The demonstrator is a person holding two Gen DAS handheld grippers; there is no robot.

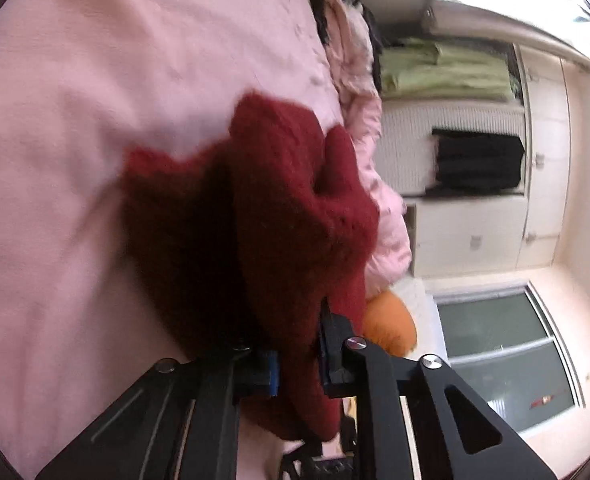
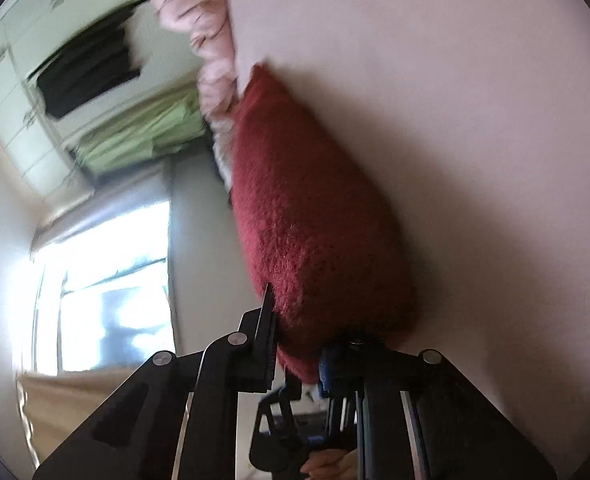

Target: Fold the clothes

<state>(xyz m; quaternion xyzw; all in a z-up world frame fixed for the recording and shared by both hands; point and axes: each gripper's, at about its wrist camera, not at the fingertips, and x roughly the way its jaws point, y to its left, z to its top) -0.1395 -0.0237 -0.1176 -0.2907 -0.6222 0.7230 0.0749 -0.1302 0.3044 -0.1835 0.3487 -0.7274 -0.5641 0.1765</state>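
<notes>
My left gripper (image 1: 297,354) is clamped on the fuzzy dark-red knitted sweater (image 1: 279,200), my right gripper (image 2: 295,344) pinching its other edge, the garment bunched over the pale pink bedsheet (image 1: 95,100).

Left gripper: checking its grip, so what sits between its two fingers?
Red knit sweater fabric fills the left gripper, seen in the left wrist view.
</notes>
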